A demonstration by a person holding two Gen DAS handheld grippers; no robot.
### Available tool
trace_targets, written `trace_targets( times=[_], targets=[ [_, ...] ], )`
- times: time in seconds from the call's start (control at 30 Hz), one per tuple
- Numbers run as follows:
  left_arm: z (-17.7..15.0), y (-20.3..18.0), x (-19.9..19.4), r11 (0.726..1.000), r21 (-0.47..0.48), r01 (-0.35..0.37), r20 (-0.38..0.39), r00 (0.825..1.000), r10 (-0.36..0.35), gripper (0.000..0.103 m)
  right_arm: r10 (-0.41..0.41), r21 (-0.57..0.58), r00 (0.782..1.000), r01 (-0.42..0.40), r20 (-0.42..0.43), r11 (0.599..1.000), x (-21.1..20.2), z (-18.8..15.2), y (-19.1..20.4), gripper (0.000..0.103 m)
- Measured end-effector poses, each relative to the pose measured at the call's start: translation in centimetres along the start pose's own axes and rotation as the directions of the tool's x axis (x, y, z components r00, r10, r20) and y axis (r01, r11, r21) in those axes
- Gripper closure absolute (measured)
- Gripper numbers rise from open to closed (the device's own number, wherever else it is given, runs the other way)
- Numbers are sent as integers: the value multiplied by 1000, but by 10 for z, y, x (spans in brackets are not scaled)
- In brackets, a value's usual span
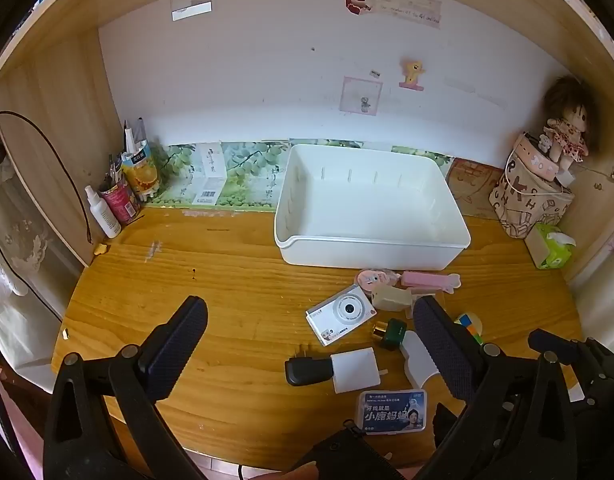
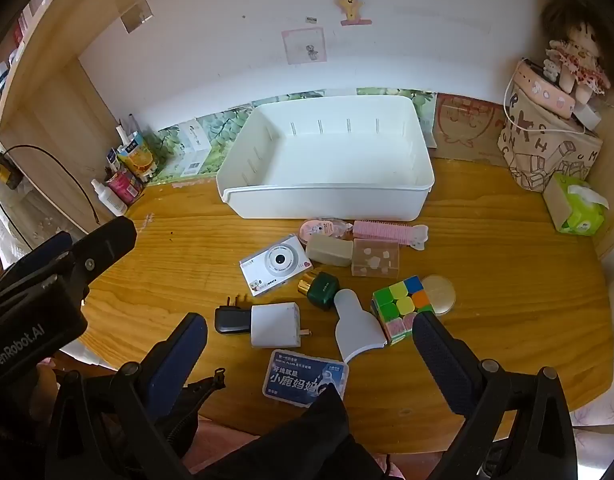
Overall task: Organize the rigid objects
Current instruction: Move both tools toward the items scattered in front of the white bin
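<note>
Left claw [image 1: 309, 342]: wide, ribbed pads, holding nothing
Right claw [image 2: 309, 354]: wide, holding nothing
Bin [image 2: 421, 196]: smooth white plastic, rectangular
Worktop [image 2: 507, 280]: grained wood

one bin [image 2: 327, 196], one camera [image 2: 275, 264], two chargers [image 2: 274, 324]

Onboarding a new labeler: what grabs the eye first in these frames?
The big white bin, nothing in it, sits at the back of the wooden desk by the wall. In front of it lies a tight clutter of small things: a white camera, a colourful puzzle cube, a white charger and a blue floss box. Both grippers, left and right, hover open over the near edge, holding nothing.
</note>
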State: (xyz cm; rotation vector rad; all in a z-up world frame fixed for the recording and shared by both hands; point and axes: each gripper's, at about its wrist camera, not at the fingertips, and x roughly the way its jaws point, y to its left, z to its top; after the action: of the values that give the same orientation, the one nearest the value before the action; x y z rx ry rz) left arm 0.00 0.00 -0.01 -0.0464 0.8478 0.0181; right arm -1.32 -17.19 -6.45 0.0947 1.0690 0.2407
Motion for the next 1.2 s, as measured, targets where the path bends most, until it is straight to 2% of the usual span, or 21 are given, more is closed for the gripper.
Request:
trace_targets(
  times=[0.5,0.8,1.2],
  targets=[
    [2,-10,6,1000,8,15,-15,1000,-14,1,-7,3,1000,7,-10,1000,8,0,2,0],
    [4,7,10,998,37,45,-11,999,-45,1,-27,13,999,27,-17,1000,13,-1,13,0],
    [4,5,20,982,106,154,-41,988,-150,1,-74,58,996,77,-41,995,20,-13,25,0]
  ],
)
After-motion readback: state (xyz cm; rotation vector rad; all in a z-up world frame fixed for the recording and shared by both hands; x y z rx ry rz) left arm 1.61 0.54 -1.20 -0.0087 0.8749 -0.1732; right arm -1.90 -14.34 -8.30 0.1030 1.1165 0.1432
